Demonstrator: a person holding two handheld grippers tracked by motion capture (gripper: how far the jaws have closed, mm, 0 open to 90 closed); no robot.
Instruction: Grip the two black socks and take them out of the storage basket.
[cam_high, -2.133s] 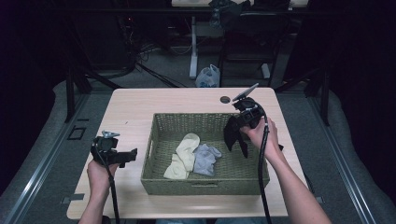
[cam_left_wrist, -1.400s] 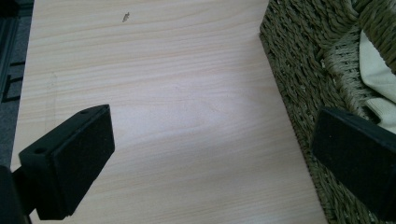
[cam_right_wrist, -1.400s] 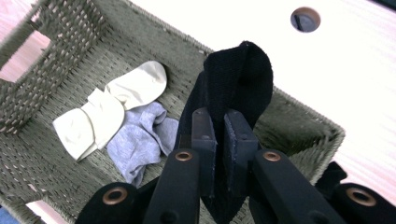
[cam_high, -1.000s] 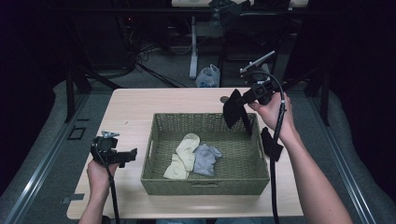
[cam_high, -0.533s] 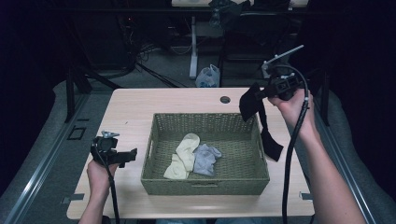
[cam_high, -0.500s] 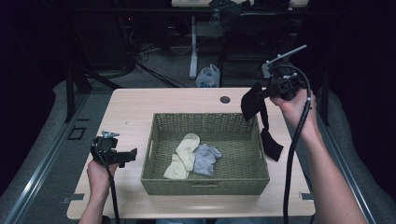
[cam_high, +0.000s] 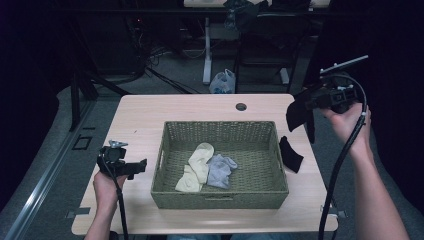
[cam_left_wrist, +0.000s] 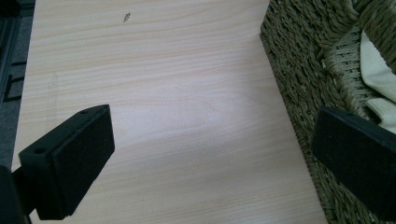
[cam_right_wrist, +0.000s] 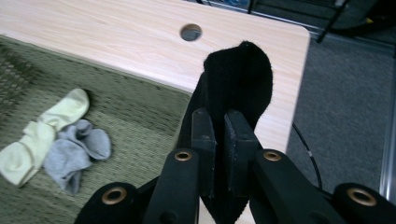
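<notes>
Two black socks are out of the basket (cam_high: 220, 200) now: one (cam_high: 290, 154) lies on the table (cam_high: 140, 115) just beside the basket's right wall, and the other, the black sock (cam_high: 297, 112) we are carrying, hangs from our right gripper (cam_high: 320, 100) above and beyond the basket's right far corner. In the right gripper view the jaws are clenched on that black sock (cam_right_wrist: 238, 79), pinching it partway along so that a rounded end stands up past the pads and the rest droops below. We judge it light, soft and limp, so it will fold and swing freely, with no risk of breaking; a pinch through a doubled fold, as we have here, should hold better than a grip on a single thin edge. Our left gripper (cam_high: 122, 165) rests on the table to the left of the basket, its jaws wide apart and grasping nothing. Inside the basket a cream sock (cam_high: 196, 167) and a grey sock (cam_high: 220, 170) lie touching near the middle of the floor.

Against the frame of two seconds back, the right gripper has left the basket's right rim and moved up and out to the right with the sock. The left gripper has not stirred.
</notes>
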